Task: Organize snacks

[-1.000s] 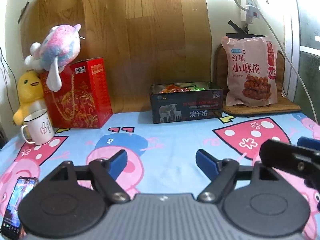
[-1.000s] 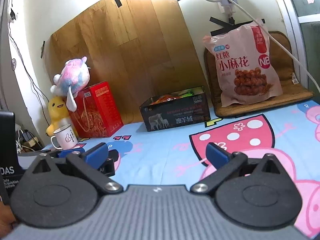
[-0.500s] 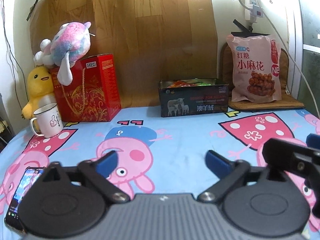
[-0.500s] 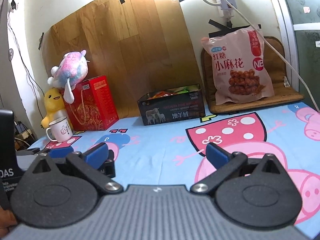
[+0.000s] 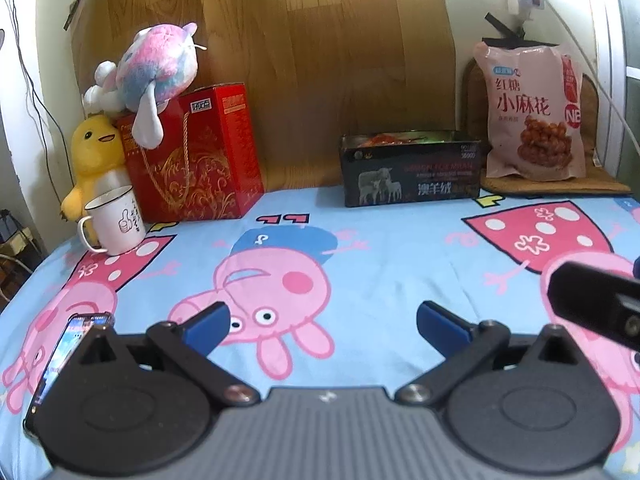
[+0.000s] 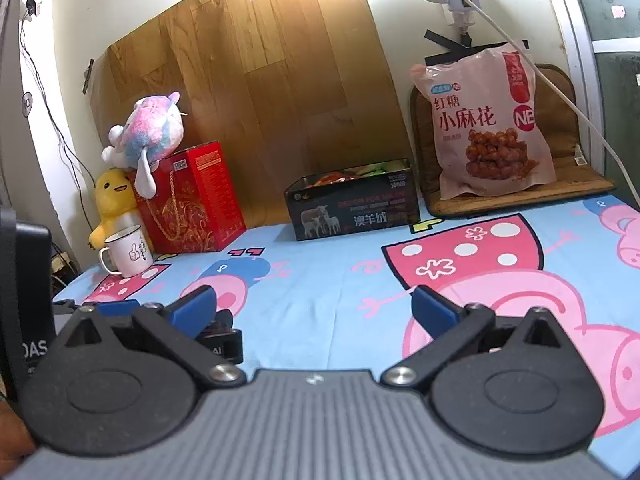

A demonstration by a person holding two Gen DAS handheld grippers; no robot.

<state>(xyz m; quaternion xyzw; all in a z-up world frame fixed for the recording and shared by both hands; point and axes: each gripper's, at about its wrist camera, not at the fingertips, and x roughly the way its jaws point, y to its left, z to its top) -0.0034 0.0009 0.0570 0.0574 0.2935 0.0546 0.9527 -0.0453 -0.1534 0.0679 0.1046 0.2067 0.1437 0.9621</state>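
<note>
A dark open box [image 5: 410,172] with sheep printed on its front stands at the back of the bed, with red and green snack packets showing over its rim; it also shows in the right wrist view [image 6: 352,210]. A large pink snack bag [image 5: 532,110] leans upright on a brown mat to its right, also in the right wrist view [image 6: 490,124]. My left gripper [image 5: 322,322] is open and empty, low over the cartoon sheet, far from the box. My right gripper [image 6: 312,304] is open and empty, to the right of the left one.
A red gift box [image 5: 192,156] with a pastel plush [image 5: 154,66] on top, a yellow duck plush [image 5: 94,156] and a white mug [image 5: 114,224] stand at the back left. A phone [image 5: 66,356] lies at the near left. A cable [image 6: 560,92] hangs at the right.
Both grippers have drawn back from the box and risen a little; the box and bag look smaller and more of the sheet shows. Both stay open.
</note>
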